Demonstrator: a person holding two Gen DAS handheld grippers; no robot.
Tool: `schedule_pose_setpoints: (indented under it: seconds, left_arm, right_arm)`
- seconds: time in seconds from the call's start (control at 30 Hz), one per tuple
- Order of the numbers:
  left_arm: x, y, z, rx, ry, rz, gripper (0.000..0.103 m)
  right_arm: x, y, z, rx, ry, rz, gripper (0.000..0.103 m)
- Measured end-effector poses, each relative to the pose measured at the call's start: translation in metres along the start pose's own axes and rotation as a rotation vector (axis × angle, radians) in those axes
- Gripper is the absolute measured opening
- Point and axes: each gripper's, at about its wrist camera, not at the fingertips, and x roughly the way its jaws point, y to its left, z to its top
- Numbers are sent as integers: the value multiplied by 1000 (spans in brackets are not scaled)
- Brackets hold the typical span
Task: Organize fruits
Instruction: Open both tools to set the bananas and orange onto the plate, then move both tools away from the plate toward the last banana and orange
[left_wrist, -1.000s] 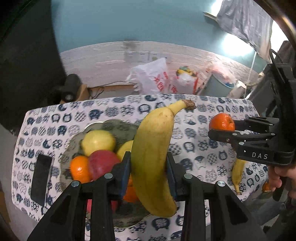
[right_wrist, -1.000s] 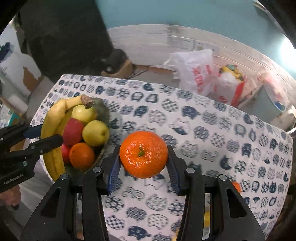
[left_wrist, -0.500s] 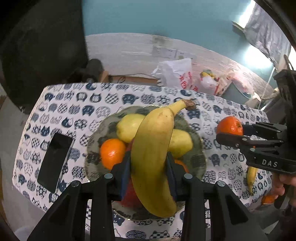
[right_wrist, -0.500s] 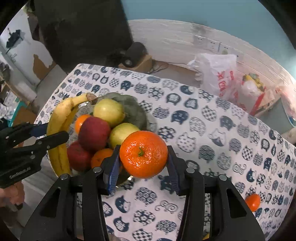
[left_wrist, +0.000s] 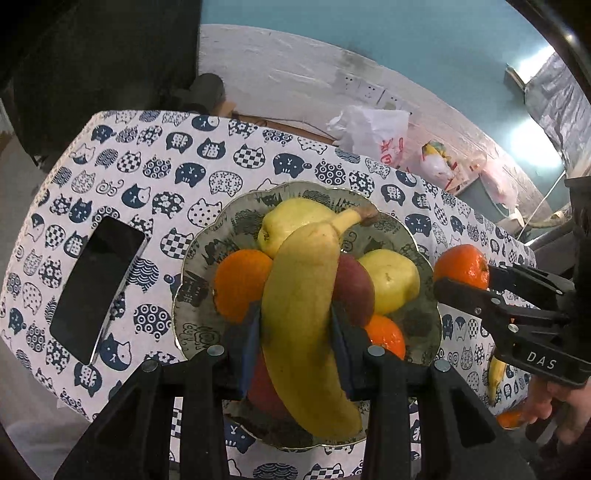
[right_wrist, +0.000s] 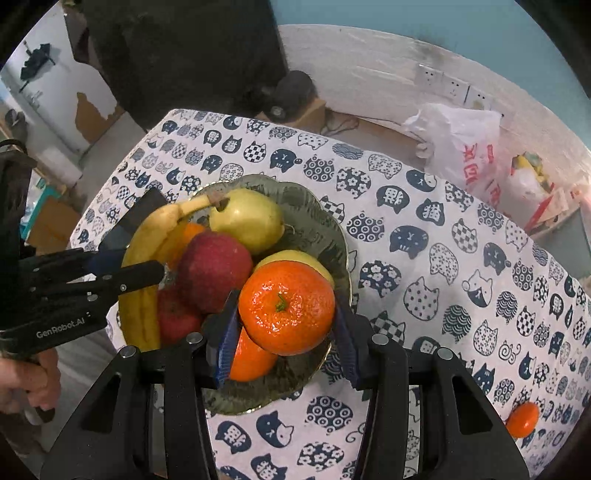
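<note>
We hold the banana clamped in the left claw, long axis running away from it, plate directly below. Right claw grips an orange over the plate's near rim.

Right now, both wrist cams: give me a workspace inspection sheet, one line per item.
Surface: table under a white cloth with a dark cat-face print.
Job's things: bowl holds pears, red apples and oranges; another banana and a small orange lie on the cloth outside it.
Clutter: black phone flat on the cloth, left of the bowl.
Grippers: left gripper shut on a banana above the bowl; right gripper shut on an orange at the bowl's edge.
Cables: a dark cord on the floor behind the table.
Surroundings: plastic bags against a white wall with sockets.
</note>
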Motion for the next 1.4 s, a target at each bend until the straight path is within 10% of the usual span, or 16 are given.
schedule_pose_setpoints:
  seconds: [0.83,1.4]
  left_arm:
    - [-7,3,8,9,-24,78,68]
    - [-39,-39,5,88,-88,70,79]
  right_arm:
    - [36,6,34,-12,21,37,49]
    - [-26,-22,10,40,-23,-59,76]
